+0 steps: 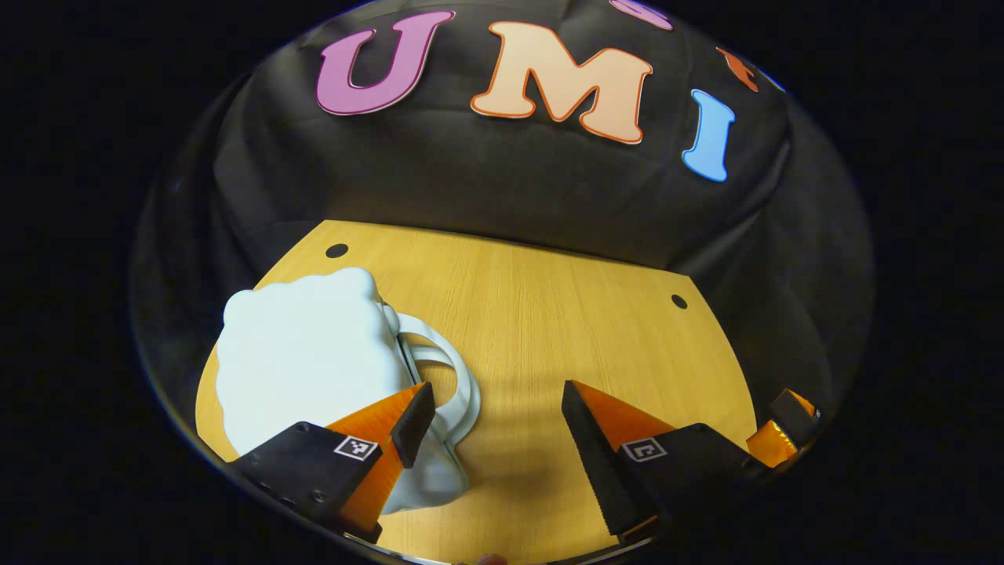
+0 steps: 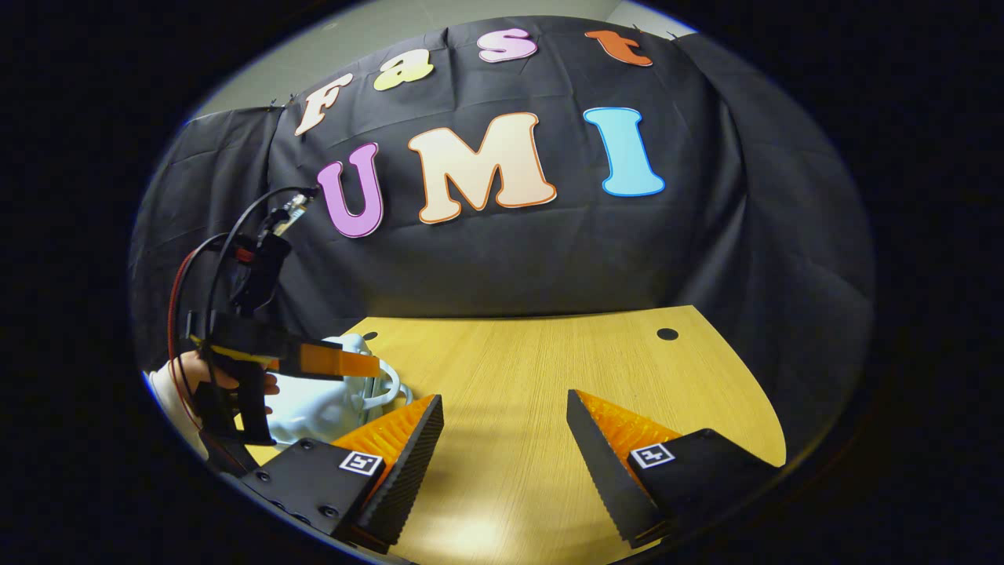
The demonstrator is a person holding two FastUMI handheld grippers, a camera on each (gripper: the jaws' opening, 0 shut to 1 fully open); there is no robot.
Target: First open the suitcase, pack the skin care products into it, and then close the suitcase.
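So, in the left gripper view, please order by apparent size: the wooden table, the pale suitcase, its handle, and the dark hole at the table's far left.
1. Wooden table, largest.
2. Pale suitcase; it looks big partly because it is near the camera.
3. Its handle.
4. Dark hole, smallest.

Lighting is even and moderately bright from overhead in both views. The table [image 1: 533, 314] reads clean, its wood grain sharp. A soft glare patch lies on its near edge in the right gripper view, and a faint broad shadow crosses the table between the fingers in both. The pale suitcase [image 1: 306, 353] is near overexposed, with surface detail washed out. Fisheye distortion bends the table edges and wall folds; the rims darken and soften slightly. No motion blur.
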